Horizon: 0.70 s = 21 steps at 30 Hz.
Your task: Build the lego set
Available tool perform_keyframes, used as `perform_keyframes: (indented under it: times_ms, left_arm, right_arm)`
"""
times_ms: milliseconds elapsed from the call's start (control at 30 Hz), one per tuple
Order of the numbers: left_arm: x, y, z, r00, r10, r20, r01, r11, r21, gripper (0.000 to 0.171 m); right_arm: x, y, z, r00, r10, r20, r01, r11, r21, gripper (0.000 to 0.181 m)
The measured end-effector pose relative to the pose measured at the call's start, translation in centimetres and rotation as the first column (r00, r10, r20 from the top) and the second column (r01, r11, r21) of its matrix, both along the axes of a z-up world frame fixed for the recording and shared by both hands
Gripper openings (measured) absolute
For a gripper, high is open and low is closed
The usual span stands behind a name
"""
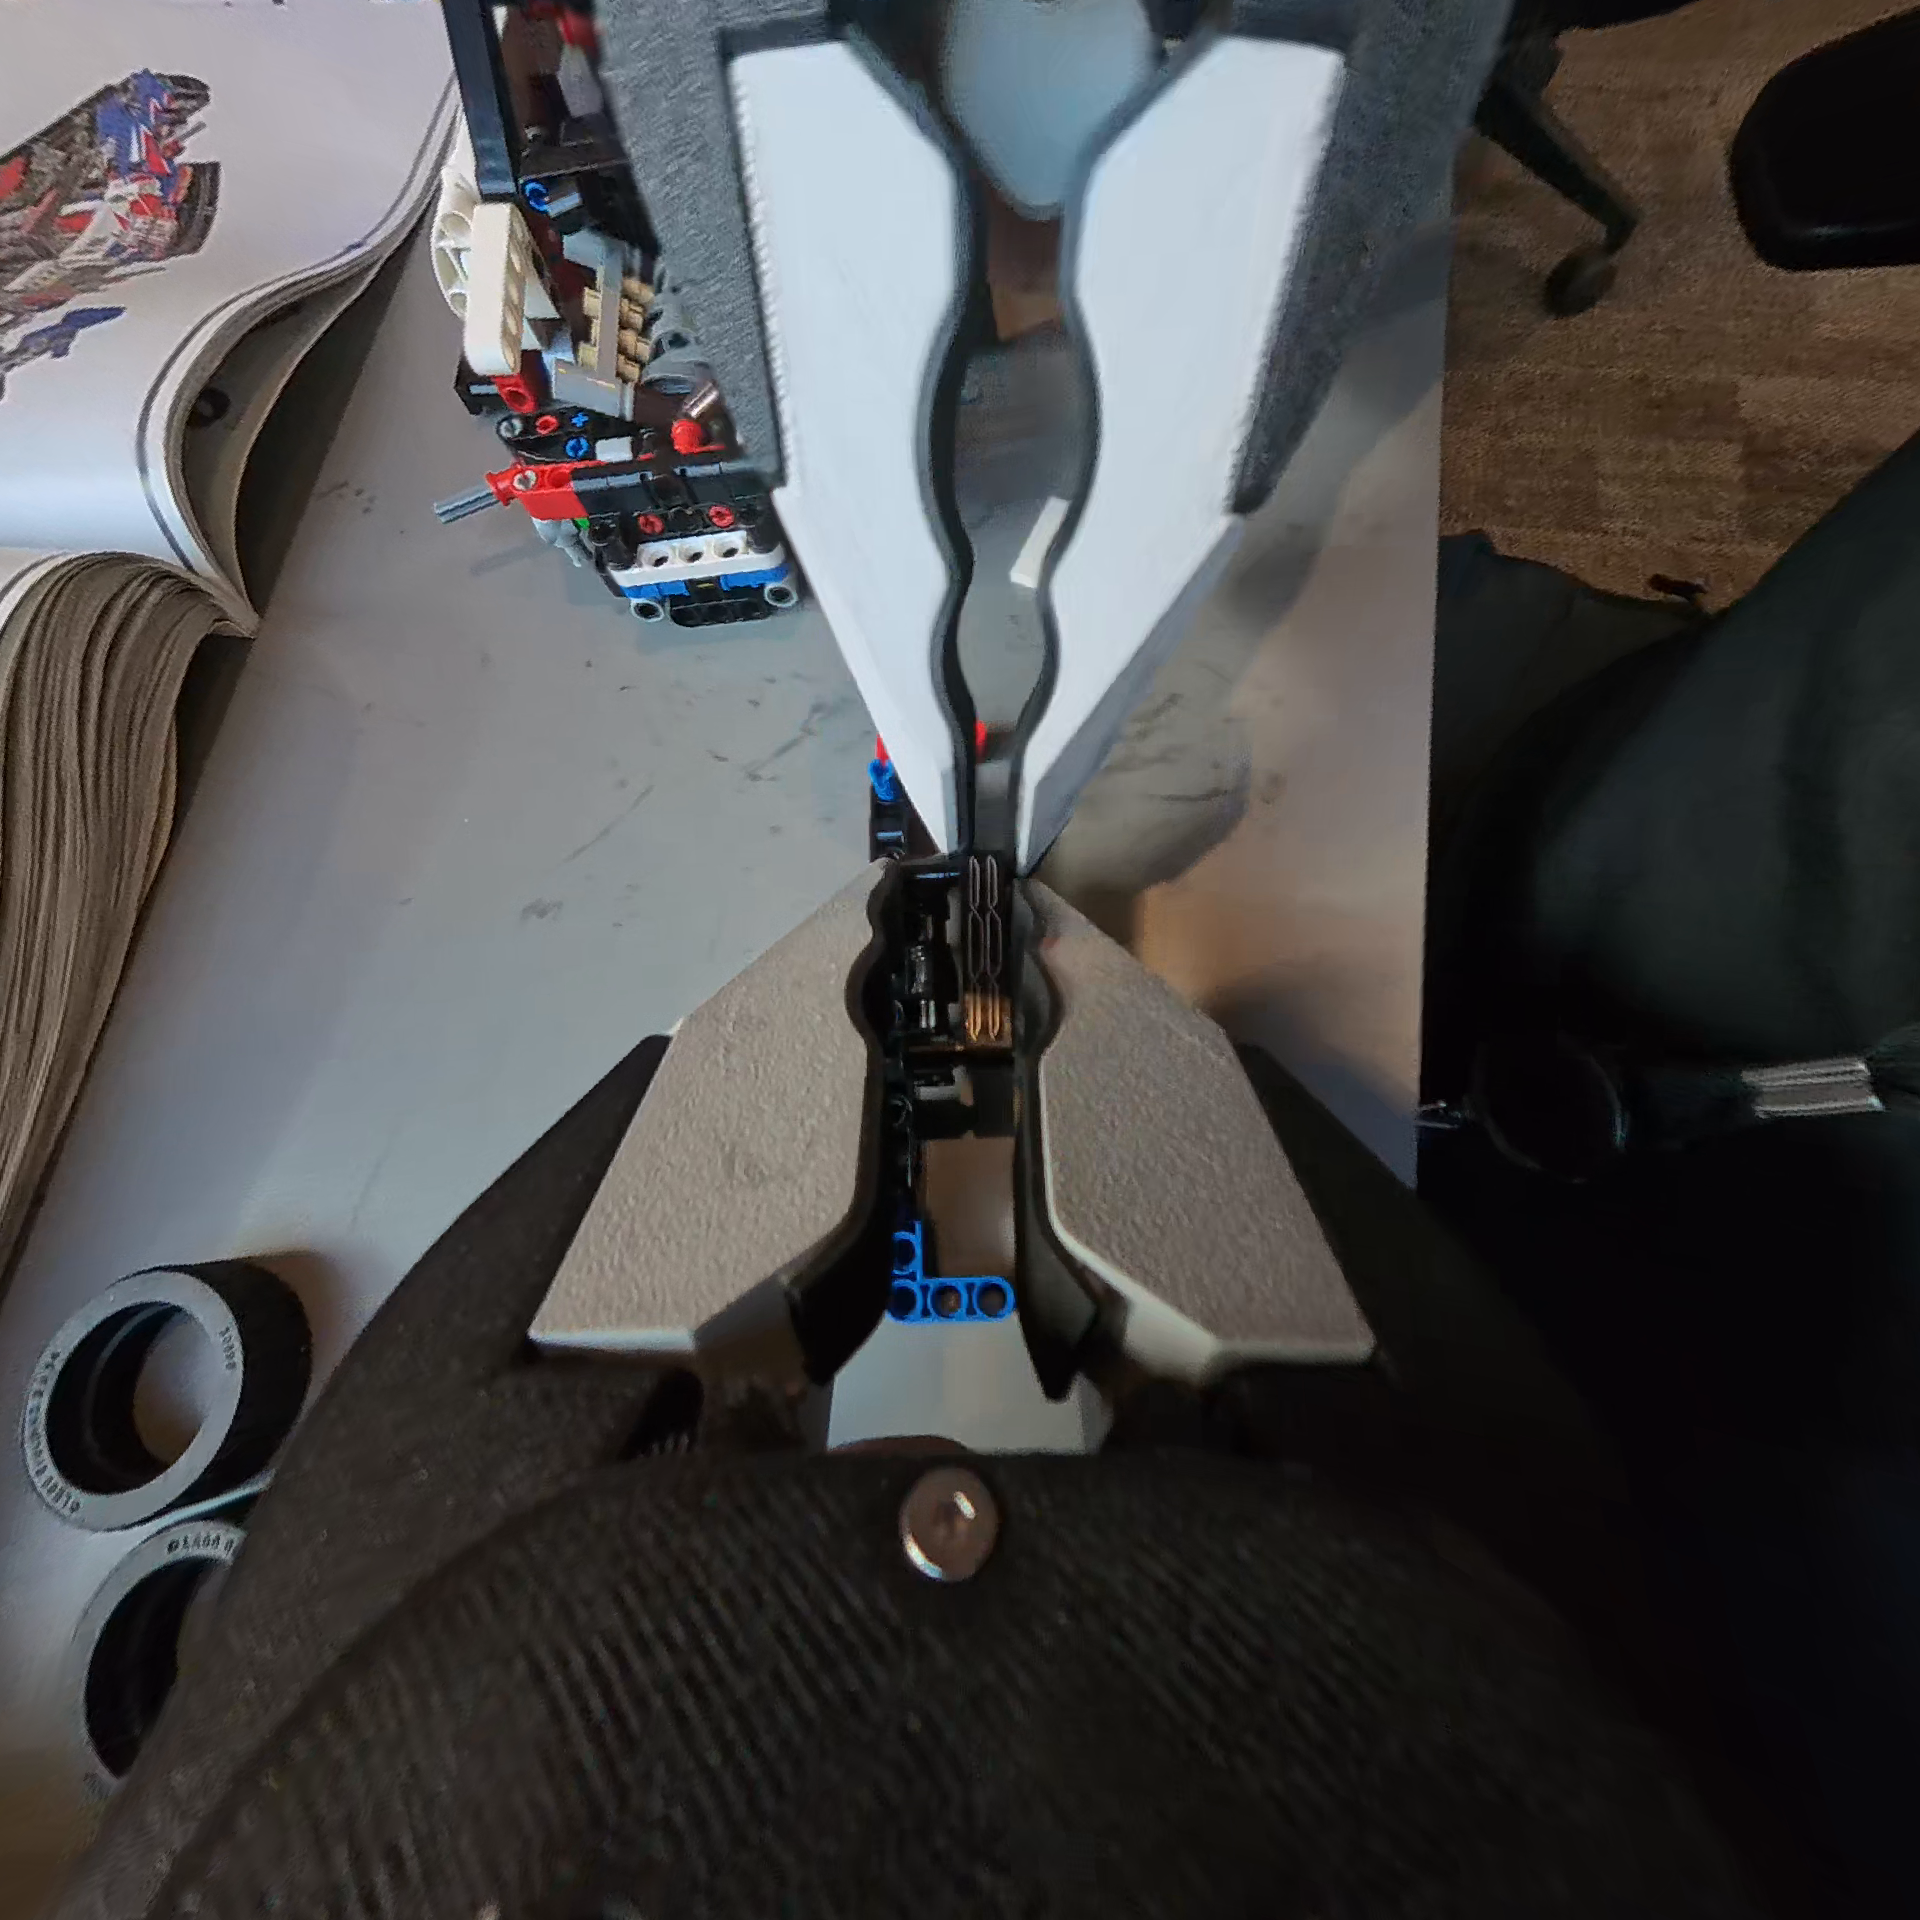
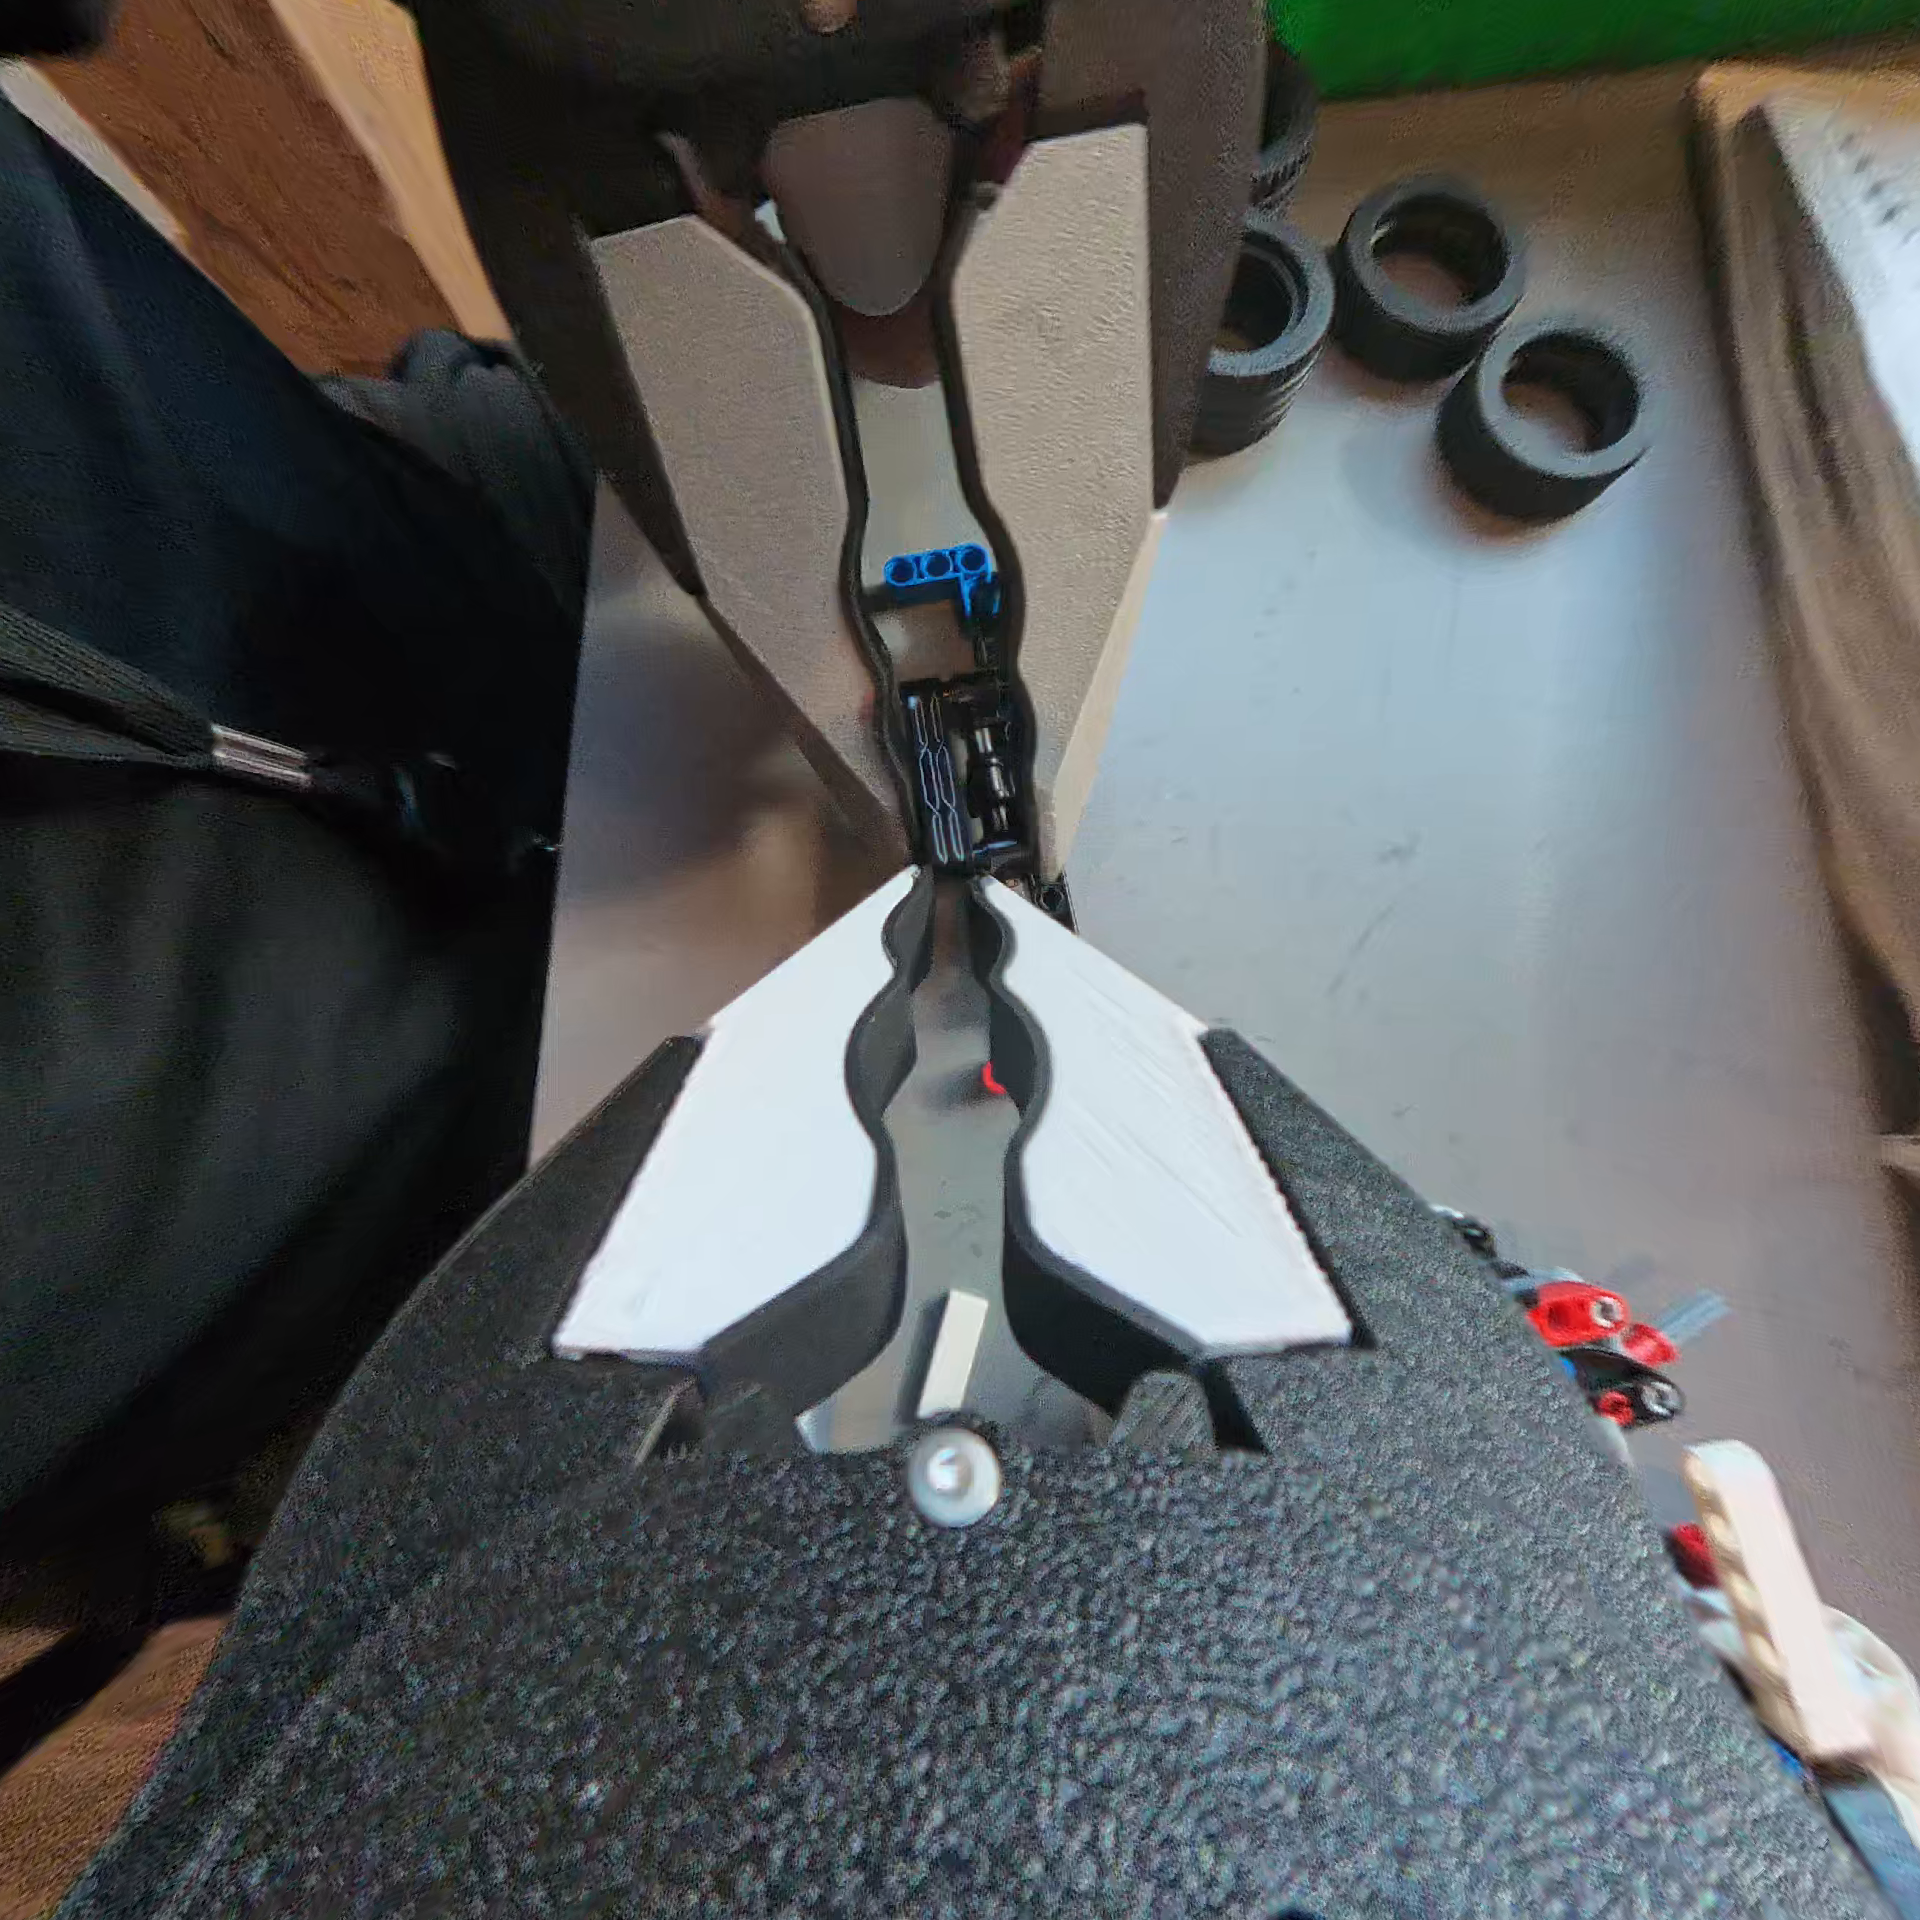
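My left gripper [image 1: 956, 883], with grey fingers, is shut on a small black lego sub-assembly [image 1: 940, 997] that has a patterned panel and a blue L-shaped beam [image 1: 951, 1299] at its near end. My right gripper [image 2: 951, 888], with white fingers, faces it tip to tip and pinches the far end of the same sub-assembly [image 2: 961, 774]. The blue beam [image 2: 940, 569] shows between the left gripper's fingers [image 2: 727, 436]. Both hold the piece above the grey table [image 1: 468, 831]. The large partly built lego model [image 1: 623, 447] stands at the table's back left.
An open instruction booklet [image 1: 156, 260] lies at the far left. Black tyres [image 1: 135, 1392] lie near the left gripper; they also show in the right wrist view [image 2: 1429, 275]. A small white piece [image 1: 1039, 551] lies on the table. The table edge [image 1: 1434, 727] and a dark chair [image 1: 1662, 935] are on the right. The grippers are tip to tip, or close to it.
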<state>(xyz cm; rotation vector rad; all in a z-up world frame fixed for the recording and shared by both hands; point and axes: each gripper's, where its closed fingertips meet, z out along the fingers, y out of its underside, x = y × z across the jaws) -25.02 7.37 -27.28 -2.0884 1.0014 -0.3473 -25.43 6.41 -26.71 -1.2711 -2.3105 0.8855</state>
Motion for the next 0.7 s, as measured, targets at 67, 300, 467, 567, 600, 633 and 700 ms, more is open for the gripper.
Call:
perform_keyframes:
  times_ms: [67,300,467,567,600,633,700]
  left_arm:
    - [-0.3,0.0,0.1,1.000,0.015,0.017,-0.014,1.000,-0.016,0.017]
    - [-0.1,-0.5,0.3,0.995,0.007,0.097,0.000,0.998,-0.065,0.017]
    - [-0.4,-0.7,0.2,0.992,0.026,0.121,-0.011,0.992,-0.126,0.031]
    - [-0.6,-1.3,0.7,0.992,0.023,0.127,-0.007,0.992,-0.126,0.036]
    - [-0.8,-1.4,0.9,0.993,0.028,0.116,-0.014,0.993,-0.119,0.036]
    - [-1.1,-1.5,1.0,0.994,0.035,0.102,-0.023,0.993,-0.114,0.038]
    - [-1.6,-1.6,1.4,0.995,0.056,0.086,-0.047,0.994,-0.100,0.040]
  right_arm:
    - [-0.3,0.1,0.1,0.999,-0.012,-0.053,0.014,0.999,0.053,0.006]
    - [-0.4,0.6,1.3,0.991,-0.039,-0.131,0.040,0.999,0.003,0.029]
    - [-0.5,0.0,0.5,0.995,-0.011,-0.101,0.009,1.000,-0.018,0.028]
    - [-0.4,-0.3,0.5,0.994,0.010,-0.112,-0.010,1.000,-0.001,0.030]
    - [-0.4,-0.2,0.4,0.993,0.015,-0.114,-0.013,1.000,0.018,0.030]
    - [-0.4,0.0,0.4,0.993,0.010,-0.117,-0.006,1.000,0.030,0.030]
    - [-0.6,0.2,0.4,0.994,0.010,-0.112,-0.008,1.000,0.018,0.035]
